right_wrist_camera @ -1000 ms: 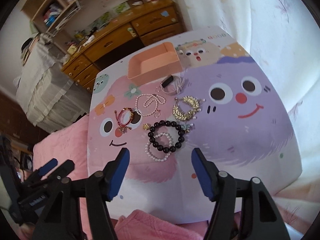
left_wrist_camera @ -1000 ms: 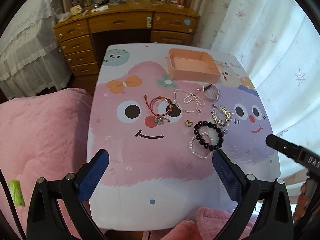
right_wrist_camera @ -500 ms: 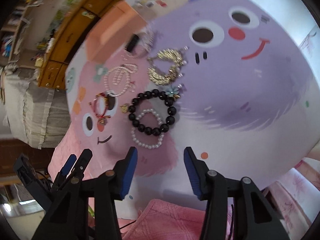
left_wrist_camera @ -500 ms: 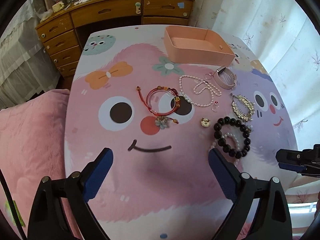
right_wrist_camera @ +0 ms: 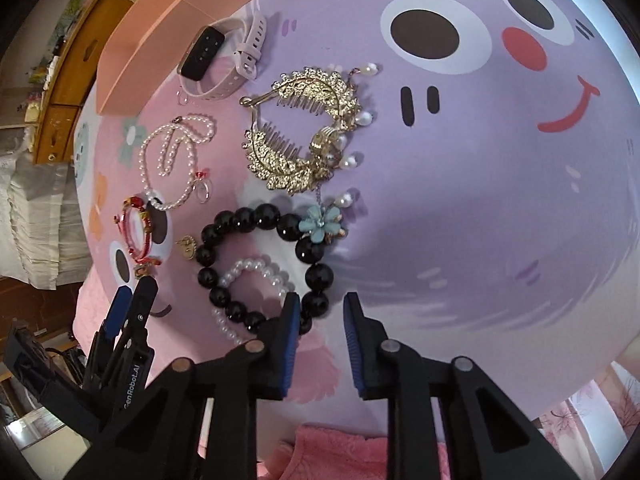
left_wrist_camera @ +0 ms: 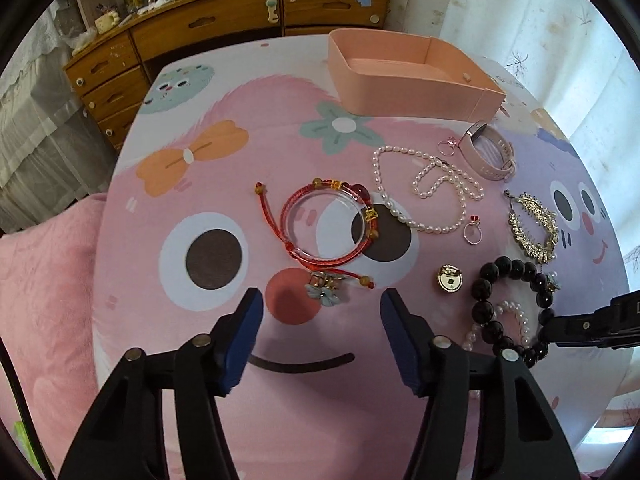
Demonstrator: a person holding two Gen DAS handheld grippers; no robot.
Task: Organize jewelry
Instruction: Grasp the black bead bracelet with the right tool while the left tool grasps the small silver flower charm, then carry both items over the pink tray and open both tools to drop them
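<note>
Jewelry lies on a cartoon-printed table. My left gripper [left_wrist_camera: 322,300] is open just short of the red cord bracelet [left_wrist_camera: 328,224] and its flower charm [left_wrist_camera: 326,292]. My right gripper [right_wrist_camera: 320,304] is open, its jaws narrowed, at the near rim of the black bead bracelet [right_wrist_camera: 260,264], which overlaps a small pearl bracelet [right_wrist_camera: 252,276]. Further off lie a pearl necklace [left_wrist_camera: 424,188], a gold hair comb [right_wrist_camera: 304,136], a pink smartwatch [right_wrist_camera: 218,60], two rings [left_wrist_camera: 472,232] and a gold charm [left_wrist_camera: 449,279]. The pink tray [left_wrist_camera: 404,80] stands empty at the back.
A wooden desk with drawers [left_wrist_camera: 200,40] stands behind the table. Pink bedding [left_wrist_camera: 44,280] lies to the left and white curtains [left_wrist_camera: 560,20] hang to the right. The table's right edge is close to the bead bracelet.
Both grippers have moved down and forward toward the table. The left one has neared the red bracelet; the right one has neared the black beads, and both gaps have narrowed.
</note>
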